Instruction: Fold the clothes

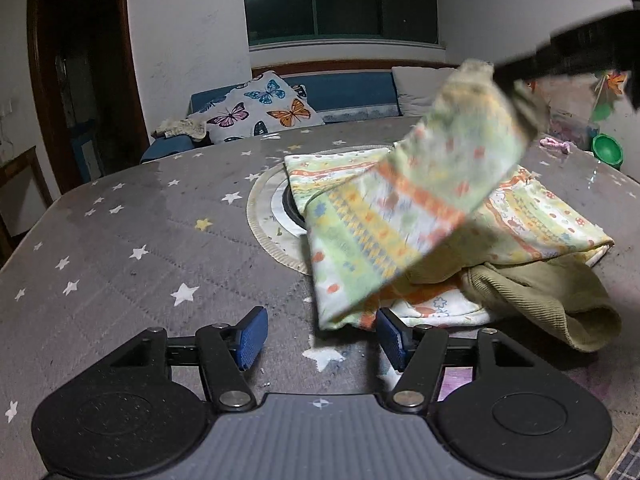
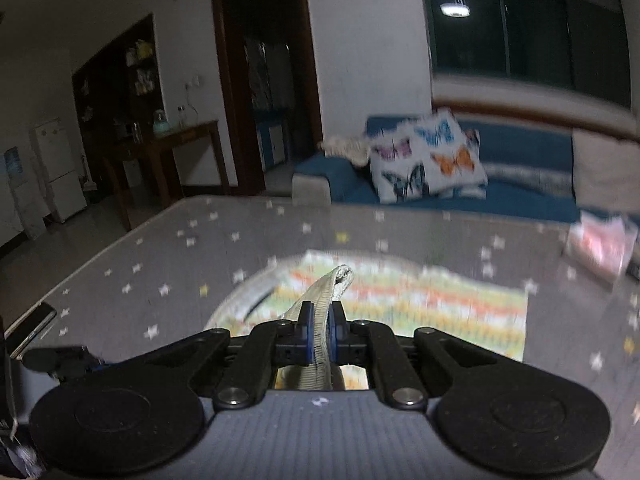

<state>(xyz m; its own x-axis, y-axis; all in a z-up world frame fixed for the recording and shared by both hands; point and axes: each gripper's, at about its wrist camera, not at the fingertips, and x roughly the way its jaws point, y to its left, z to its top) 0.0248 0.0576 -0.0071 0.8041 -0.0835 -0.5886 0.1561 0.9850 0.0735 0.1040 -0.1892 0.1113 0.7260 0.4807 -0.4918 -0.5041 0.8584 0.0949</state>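
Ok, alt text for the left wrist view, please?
The open left gripper hovers over a grey star-print tablecloth, empty. Ahead, a pastel patterned cotton garment hangs lifted from its upper end, above an olive corduroy garment.

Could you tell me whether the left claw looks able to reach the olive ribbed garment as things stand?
Probably yes: the left claw is open and empty, and the olive ribbed garment lies uncovered at its near end. The hanging patterned cloth, held by the right claw, partly crosses the way.
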